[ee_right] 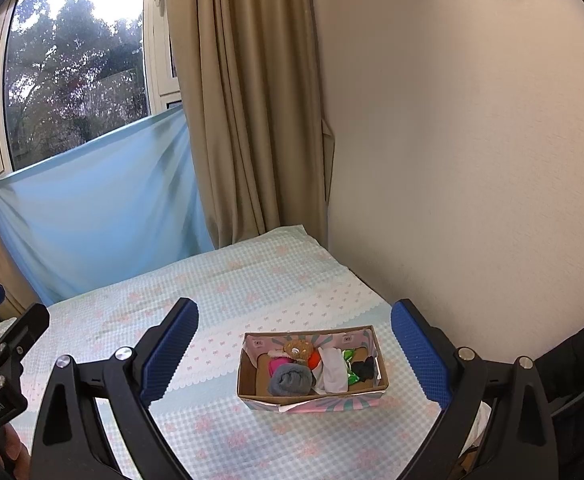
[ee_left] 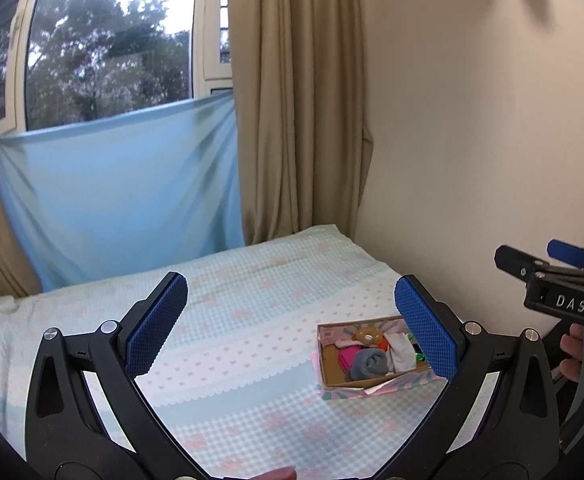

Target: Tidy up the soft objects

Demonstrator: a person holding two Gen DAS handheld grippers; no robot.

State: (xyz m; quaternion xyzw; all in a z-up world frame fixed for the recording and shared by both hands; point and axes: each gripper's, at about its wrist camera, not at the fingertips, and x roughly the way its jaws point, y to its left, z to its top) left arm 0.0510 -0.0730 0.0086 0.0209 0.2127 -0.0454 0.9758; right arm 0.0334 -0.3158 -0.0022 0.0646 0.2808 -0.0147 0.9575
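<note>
1. Tongs: the left tongs (ee_left: 292, 326) and the right tongs (ee_right: 294, 354) both hung released above the bed (ee_right: 220, 292), grasping nothing.
2. Box (ee_right: 312, 400): cardboard, it sat on the bed near the wall (ee_right: 472, 160).
3. Contents (all soft): a grey roll (ee_right: 291, 380), a white cloth (ee_right: 334, 372), a pink piece (ee_right: 275, 365) and a black item (ee_right: 364, 369) lay inside.

lighting: soft daylight, moderately bright, entering through the window (ee_left: 108, 52) at upper left; sky patches there blown out to white. wall (ee_right: 472, 160) evenly lit, with faint dark smudges of shadow near its top edge. bed (ee_right: 252, 280) flatly lit, shadows weak. image quality: strong fisheye bending of the curtain (ee_left: 292, 100) and window frame; black vignette in the corners; trees outside slightly soft; near foreground mildly blurred.
</note>
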